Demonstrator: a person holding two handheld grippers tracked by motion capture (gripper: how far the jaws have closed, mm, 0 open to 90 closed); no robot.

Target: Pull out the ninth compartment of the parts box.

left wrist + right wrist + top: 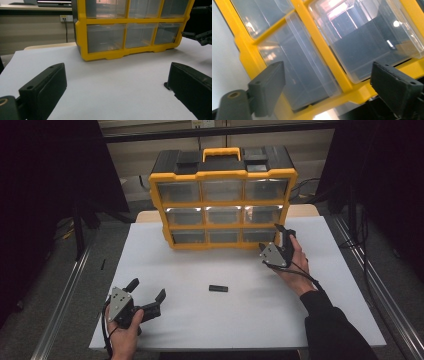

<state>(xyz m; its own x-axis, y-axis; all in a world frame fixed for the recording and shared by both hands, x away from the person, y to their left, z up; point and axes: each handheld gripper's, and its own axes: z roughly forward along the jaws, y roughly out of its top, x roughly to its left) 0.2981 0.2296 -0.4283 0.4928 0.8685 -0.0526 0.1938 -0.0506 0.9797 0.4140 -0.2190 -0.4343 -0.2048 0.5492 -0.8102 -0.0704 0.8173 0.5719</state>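
The high view looks forward and down from above the person's side of the white rectangular table (240,315), taking in the whole tabletop and the yellow-and-black plastic drawer cabinet with clear drawers (222,200) at its far edge. The left gripper view sits low over the table, near its front, facing forward between its own two widely parted black jaws toward the cabinet's lower drawer rows (130,35), some way off. The right gripper view is tilted and very close to the cabinet front (322,50), its frame and clear drawers seen between parted jaws. All three views share the cabinet's drawer front; the high and left gripper views share the tabletop (120,85).
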